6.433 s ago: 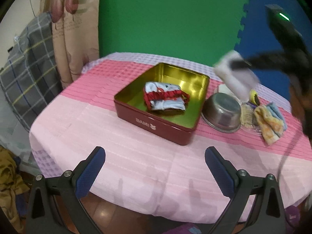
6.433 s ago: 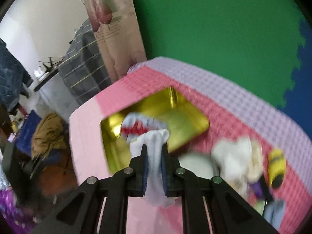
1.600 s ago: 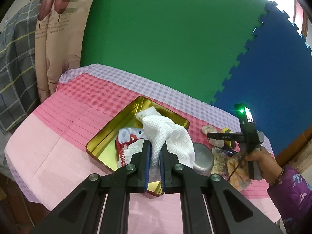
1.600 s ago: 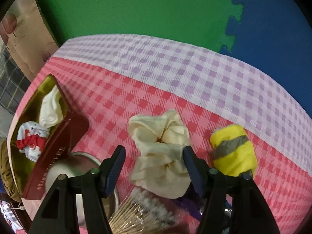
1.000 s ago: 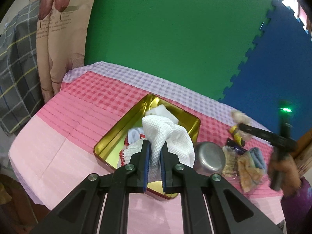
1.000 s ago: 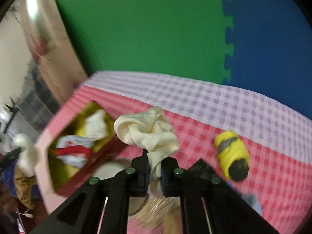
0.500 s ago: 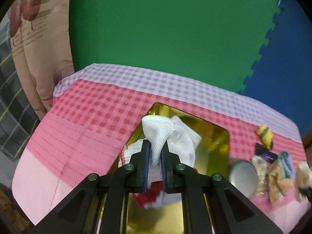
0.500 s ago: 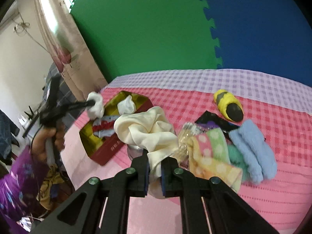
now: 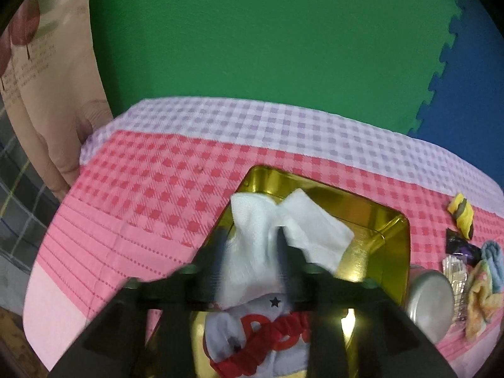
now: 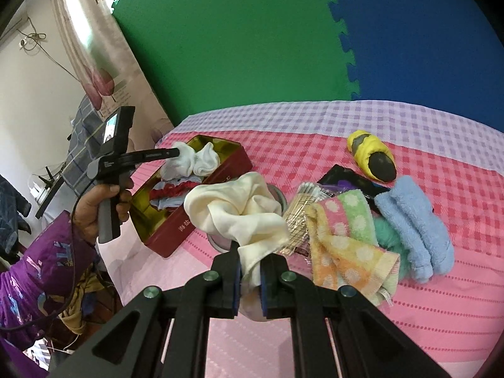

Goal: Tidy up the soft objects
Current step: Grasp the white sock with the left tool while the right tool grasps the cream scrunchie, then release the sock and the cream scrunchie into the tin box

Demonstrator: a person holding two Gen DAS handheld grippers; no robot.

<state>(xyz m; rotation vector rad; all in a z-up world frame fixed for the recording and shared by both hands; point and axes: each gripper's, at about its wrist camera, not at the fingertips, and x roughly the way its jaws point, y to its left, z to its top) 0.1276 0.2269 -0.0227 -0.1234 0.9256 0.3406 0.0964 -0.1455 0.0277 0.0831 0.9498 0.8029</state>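
My left gripper (image 9: 252, 249) is blurred and its jaws have parted around a white waffle cloth (image 9: 252, 252) that hangs over the gold-lined red tin (image 9: 390, 236). A second white cloth (image 9: 315, 230) and a white garment with red trim (image 9: 267, 330) lie in the tin. From the right wrist view the left gripper (image 10: 176, 152) holds the white cloth (image 10: 179, 163) above the tin (image 10: 195, 220). My right gripper (image 10: 250, 275) is shut on a cream cloth (image 10: 236, 214), held above the table.
Right of the tin are a steel bowl (image 9: 428, 296), a pack of cotton swabs (image 10: 299, 214), a dotted pastel towel (image 10: 343, 239), blue socks (image 10: 412, 220), a yellow rolled sock (image 10: 375, 157) and a dark wrapper (image 10: 346, 176). Curtain and chair stand at left.
My left gripper has come down closer over the tin and its jaws have begun to part around the white cloth. The right gripper still holds the cream cloth up.
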